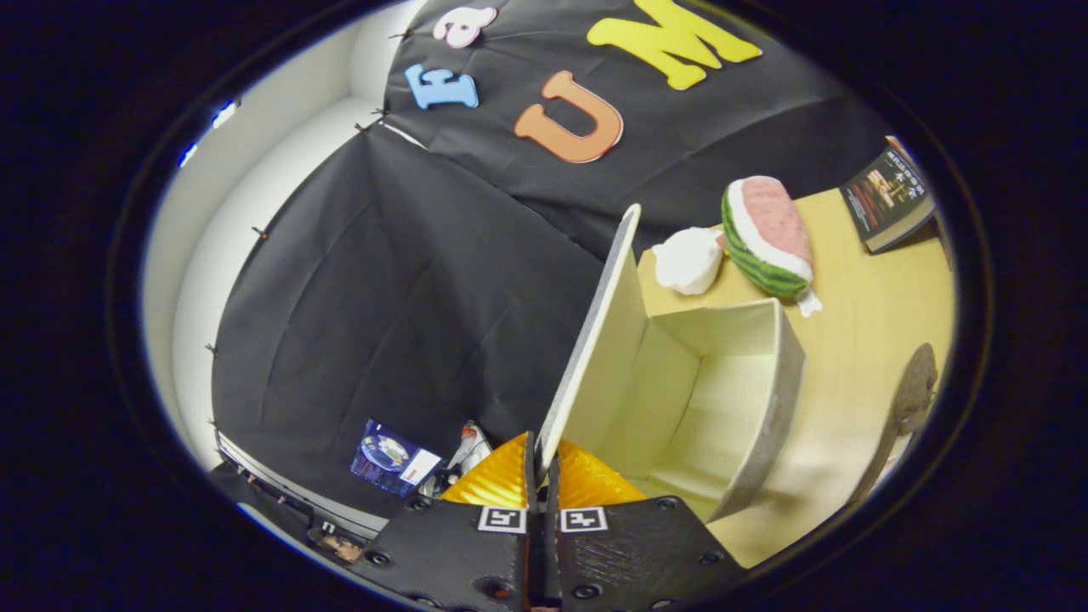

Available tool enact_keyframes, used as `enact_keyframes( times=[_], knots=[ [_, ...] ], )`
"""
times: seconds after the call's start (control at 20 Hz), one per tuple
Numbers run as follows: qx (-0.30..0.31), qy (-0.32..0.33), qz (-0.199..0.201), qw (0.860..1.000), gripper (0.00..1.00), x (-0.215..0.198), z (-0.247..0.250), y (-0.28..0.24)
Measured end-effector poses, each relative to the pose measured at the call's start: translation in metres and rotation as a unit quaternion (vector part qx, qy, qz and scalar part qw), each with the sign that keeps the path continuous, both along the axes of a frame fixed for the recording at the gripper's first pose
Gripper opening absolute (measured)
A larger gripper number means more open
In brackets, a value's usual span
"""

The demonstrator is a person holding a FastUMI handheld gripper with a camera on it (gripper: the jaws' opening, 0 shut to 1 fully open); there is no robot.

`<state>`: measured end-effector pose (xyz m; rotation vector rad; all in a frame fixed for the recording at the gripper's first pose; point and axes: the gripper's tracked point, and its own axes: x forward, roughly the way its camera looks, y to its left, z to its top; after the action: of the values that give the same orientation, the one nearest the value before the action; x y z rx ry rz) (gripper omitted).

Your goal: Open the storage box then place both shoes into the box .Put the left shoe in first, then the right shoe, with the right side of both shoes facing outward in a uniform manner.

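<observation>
The claw (541, 463) is clamped on the raised lid (595, 323) of the storage box (722, 399), which stands open on a pale wooden bench (858, 340). Beyond the box lie a watermelon-slice plush (769, 238), a white plush (688, 261) and a book (888, 200), with black cloth walling the booth behind.

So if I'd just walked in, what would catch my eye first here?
Probably the gripper pinching the raised lid of the open cardboard storage box, whose inside looks bare. Beyond the box, a plush watermelon slice lies on the wooden table beside a white soft lump, with a dark book further back.
</observation>
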<state>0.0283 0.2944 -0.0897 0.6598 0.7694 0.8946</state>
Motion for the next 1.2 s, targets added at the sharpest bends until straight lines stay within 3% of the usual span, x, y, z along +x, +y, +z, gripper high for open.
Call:
enact_keyframes(
  times=[0.4, 0.85, 1.0, 1.1, 1.2],
  knots=[
    [-0.054, -0.094, 0.023, 0.994, 0.18, 0.004, 0.037, 0.089],
    [-0.097, -0.132, 0.045, 0.986, 0.57, 0.013, 0.038, 0.164],
    [-0.105, -0.131, 0.033, 0.985, 0.69, 0.021, 0.036, 0.170],
    [-0.122, -0.143, 0.010, 0.982, 0.72, 0.028, 0.033, 0.164],
    [-0.144, -0.155, -0.024, 0.977, 0.83, 0.040, 0.034, 0.149]
  ],
)
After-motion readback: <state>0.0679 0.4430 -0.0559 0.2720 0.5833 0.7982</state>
